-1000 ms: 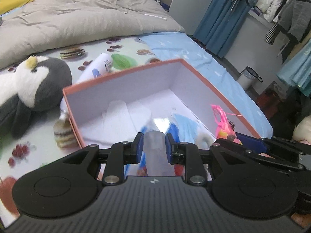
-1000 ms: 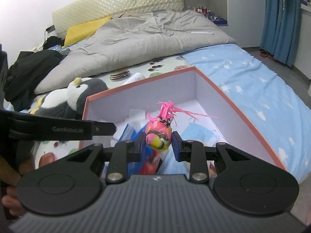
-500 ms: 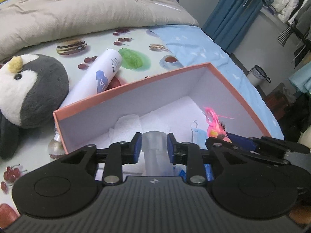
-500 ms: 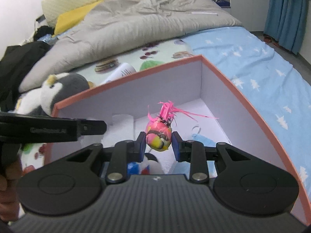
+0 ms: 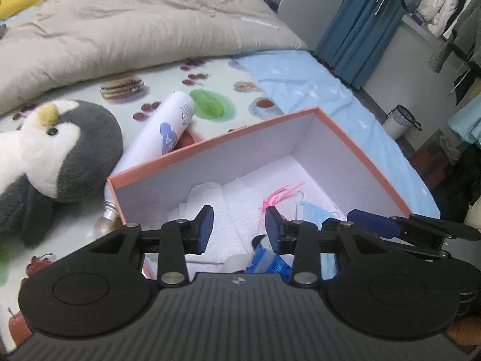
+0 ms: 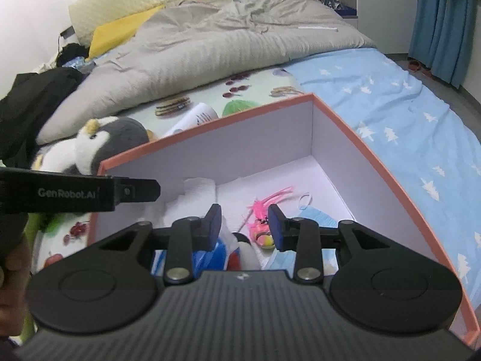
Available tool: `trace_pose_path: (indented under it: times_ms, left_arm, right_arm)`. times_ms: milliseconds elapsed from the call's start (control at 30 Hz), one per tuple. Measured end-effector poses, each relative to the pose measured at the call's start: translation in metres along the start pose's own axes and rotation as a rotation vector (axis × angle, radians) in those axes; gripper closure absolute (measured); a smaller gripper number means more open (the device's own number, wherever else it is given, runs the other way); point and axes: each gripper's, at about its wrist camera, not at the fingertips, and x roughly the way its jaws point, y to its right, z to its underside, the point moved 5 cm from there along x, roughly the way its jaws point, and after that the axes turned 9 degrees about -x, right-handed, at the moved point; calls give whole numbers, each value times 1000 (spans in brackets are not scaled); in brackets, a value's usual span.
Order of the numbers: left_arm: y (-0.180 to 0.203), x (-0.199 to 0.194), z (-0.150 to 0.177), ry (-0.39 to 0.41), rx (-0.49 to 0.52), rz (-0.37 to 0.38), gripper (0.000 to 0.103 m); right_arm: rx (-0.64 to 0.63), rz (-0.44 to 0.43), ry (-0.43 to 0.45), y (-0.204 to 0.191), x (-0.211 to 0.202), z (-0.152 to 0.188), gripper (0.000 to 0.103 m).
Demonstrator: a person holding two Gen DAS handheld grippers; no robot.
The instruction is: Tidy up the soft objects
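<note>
An orange-rimmed box [image 5: 360, 150] [image 6: 354, 138] with a white inside sits on the bed. In it lie a pink tasselled toy [image 6: 261, 219] [image 5: 279, 195], a blue face mask [image 5: 315, 210] [image 6: 318, 215], white tissue [image 5: 210, 198] [image 6: 198, 189] and a blue-white-red soft item [image 6: 231, 252] [image 5: 264, 258]. My left gripper [image 5: 239, 228] is open and empty above the box's near edge. My right gripper [image 6: 245, 225] is open and empty just above the pink toy. A grey-white penguin plush [image 5: 51, 150] [image 6: 99, 141] lies left of the box.
A white tube [image 5: 162, 132] [image 6: 195, 117] and a small glass bottle [image 5: 105, 219] lie beside the box's left wall. A grey duvet [image 5: 135, 30] covers the far bed. Black clothes [image 6: 27, 99] lie far left. A curtain [image 5: 360, 24] and bin [image 5: 399, 120] stand right.
Both grippers opened. The left one let go of its pale soft item, the right one dropped the pink toy into the box. Both have drawn back a little.
</note>
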Motion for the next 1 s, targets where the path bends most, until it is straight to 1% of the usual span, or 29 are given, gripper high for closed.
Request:
trace_pose_path:
  times_ms: [300, 567, 767, 1000]
  left_arm:
    - [15, -69, 20, 72, 20, 27, 59]
    - [37, -137, 52, 144, 52, 60, 59]
    - [52, -192, 86, 201, 81, 95, 59]
    - [56, -241, 131, 236, 81, 106, 59]
  right_arm:
    - [-9, 25, 72, -15, -64, 5, 66]
    - [6, 55, 152, -32, -128, 20, 66]
    - [14, 84, 204, -45, -176, 42, 66]
    - [25, 94, 238, -60, -221, 72, 66]
